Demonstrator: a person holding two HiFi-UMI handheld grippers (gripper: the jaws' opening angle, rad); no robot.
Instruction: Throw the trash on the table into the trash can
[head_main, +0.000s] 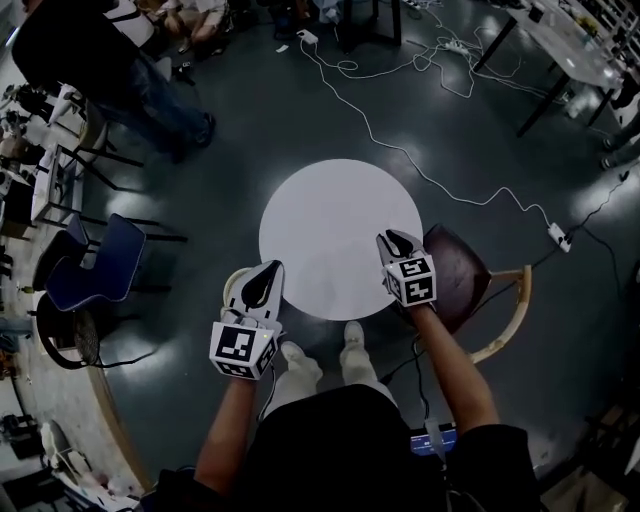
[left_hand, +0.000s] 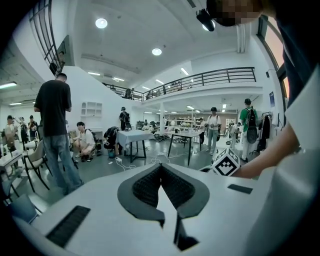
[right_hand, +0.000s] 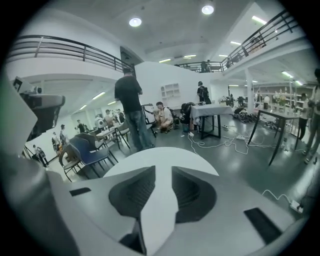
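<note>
A round white table stands in front of me, and I see no trash on its top. My left gripper hovers at the table's near left edge, shut with nothing held; in its own view the left gripper shows its pads touching. Partly hidden beneath it on the floor is a pale round rim, perhaps the trash can. My right gripper is over the near right edge. In its own view the right gripper stands open by a narrow gap with nothing in it, and the table lies ahead.
A brown chair stands right of the table and a blue chair to the left. A person stands at the far left. A white cable runs across the dark floor to a power strip.
</note>
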